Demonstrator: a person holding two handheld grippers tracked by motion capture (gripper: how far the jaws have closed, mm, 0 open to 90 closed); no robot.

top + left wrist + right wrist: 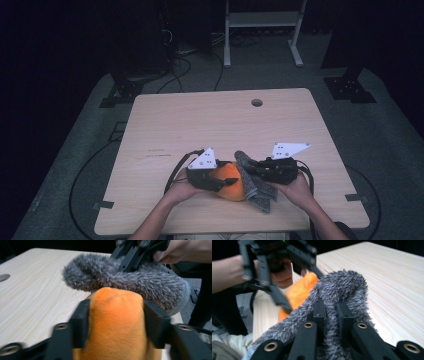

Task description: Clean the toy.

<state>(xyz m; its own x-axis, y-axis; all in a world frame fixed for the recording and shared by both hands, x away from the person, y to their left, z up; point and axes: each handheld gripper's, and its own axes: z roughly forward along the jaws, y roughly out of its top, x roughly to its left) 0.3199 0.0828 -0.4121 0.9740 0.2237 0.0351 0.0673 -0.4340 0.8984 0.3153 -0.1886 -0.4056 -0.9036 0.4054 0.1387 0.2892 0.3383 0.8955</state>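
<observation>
Grip matters most near the bench's point(150, 125) front edge: left tongs point(116, 322) clamp the orange plush cloth point(115, 325), right tongs point(331, 315) pinch the grey fluffy cloth point(337, 287), so separating them calls for slow, level pulls.

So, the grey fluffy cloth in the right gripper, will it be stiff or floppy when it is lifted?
Probably floppy: the grey cloth folds over itself where the right gripper pinches it, and its free end drapes onto the table. It looks light, since a narrow pinch holds it. The long pile should resist slipping, though that is a guess.
</observation>
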